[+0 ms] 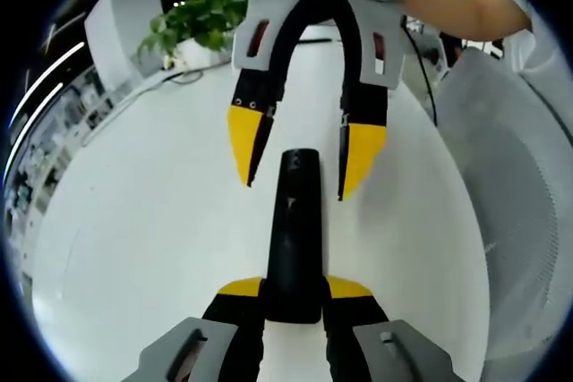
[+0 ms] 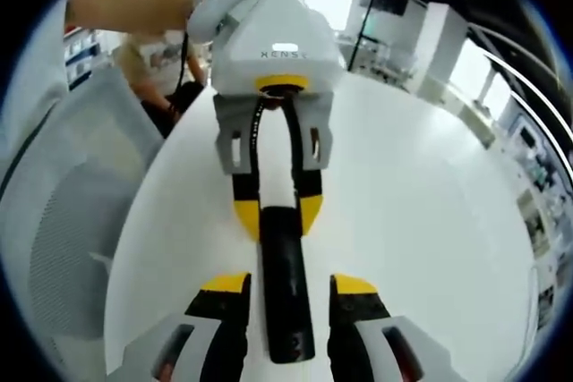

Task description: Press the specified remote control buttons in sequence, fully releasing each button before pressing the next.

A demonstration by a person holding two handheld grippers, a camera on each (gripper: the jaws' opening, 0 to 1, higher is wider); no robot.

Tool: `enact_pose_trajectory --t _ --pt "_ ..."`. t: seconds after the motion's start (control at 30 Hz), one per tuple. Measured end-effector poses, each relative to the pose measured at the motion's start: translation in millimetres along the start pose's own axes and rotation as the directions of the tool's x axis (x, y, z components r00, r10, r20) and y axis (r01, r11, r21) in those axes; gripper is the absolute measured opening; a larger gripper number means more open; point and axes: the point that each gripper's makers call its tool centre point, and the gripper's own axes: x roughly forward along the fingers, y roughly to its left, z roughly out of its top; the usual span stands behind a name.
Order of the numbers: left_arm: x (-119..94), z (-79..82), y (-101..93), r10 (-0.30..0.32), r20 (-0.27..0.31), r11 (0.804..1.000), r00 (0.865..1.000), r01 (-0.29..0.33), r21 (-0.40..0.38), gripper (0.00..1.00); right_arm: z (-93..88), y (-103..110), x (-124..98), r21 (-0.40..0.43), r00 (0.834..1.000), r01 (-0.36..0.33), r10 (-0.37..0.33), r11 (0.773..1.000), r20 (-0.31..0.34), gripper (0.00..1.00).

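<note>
On white table (image 1: 134, 221) | slim black remote (image 1: 294, 230) | left hand-held gripper (image 1: 294, 291) clamping it

opposed close views, sharing remote (image 1: 294, 239), table (image 1: 152, 221)

Black remote control (image 1: 294, 239) on white table (image 1: 152, 221); yellow-tipped hand-held gripper (image 1: 295, 163); green plant (image 1: 197, 20).

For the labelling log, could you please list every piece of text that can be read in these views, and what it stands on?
"XENSE", roughly, small and blurred: on the white housing of the left gripper in the right gripper view.
Remote control: its button markings are too dark to read.
</note>
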Motion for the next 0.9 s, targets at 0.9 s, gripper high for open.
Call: enact_pose_trajectory --t 0.9 --pt "0 0.4 0.3 0.007 0.007 1.000 1.000 -0.007 0.007 0.24 -35.8 1 -5 0.030 0.999 0.003 -0.002 1.000 -0.051 0.32"
